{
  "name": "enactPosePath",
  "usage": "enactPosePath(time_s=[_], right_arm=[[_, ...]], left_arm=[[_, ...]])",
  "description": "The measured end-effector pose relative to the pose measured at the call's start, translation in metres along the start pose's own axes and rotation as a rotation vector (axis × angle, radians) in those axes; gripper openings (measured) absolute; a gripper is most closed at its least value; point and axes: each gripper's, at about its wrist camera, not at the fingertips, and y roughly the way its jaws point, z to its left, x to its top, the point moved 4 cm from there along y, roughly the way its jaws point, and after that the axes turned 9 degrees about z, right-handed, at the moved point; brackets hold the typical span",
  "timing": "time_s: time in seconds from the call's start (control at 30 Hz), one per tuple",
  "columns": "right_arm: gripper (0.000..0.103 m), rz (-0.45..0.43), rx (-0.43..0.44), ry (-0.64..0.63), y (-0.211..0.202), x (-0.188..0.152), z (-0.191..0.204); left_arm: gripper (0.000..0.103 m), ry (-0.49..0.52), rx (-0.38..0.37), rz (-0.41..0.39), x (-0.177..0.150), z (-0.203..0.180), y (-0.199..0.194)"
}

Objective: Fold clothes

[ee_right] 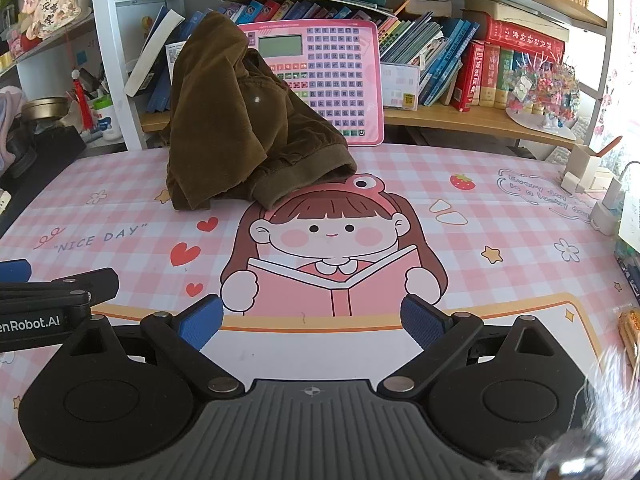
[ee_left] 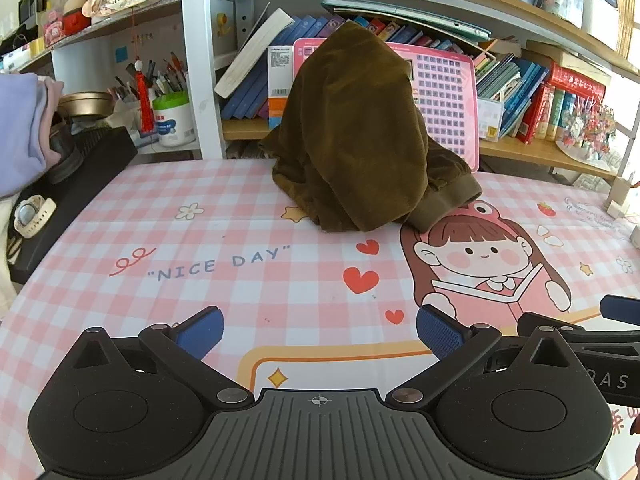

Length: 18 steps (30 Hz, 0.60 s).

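Observation:
An olive-brown corduroy garment [ee_left: 356, 128] is heaped at the far edge of the table, leaning up against the pink toy keyboard and books; its ribbed cuff rests on the cloth. In the right wrist view the same garment [ee_right: 240, 120] lies far left. My left gripper [ee_left: 320, 334] stands open near the front of the table, nothing between its blue pads. My right gripper [ee_right: 312, 322] is likewise open and empty, hovering over the cartoon girl print. Each gripper shows at the edge of the other's view: the right one [ee_left: 616, 310], the left one [ee_right: 16, 270]. Both are well short of the garment.
A pink checked tablecloth [ee_left: 248, 216] covers the table. Behind it stand shelves of books [ee_right: 460, 64] and a pink toy keyboard [ee_right: 340, 80]. A black box [ee_left: 80, 184] with a watch sits far left, beside lilac cloth [ee_left: 20, 128]. Small boxes and a charger [ee_right: 612, 196] line the right edge.

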Motion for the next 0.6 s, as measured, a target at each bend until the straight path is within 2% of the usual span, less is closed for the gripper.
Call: enactPosePath(time_s=[0.6], right_arm=[[0.096, 0.002, 0.006, 0.006, 0.0002, -0.0003, -0.0001]], left_arm=[[0.103, 0.004, 0.005, -0.002, -0.0013, 0.0009, -0.0015]])
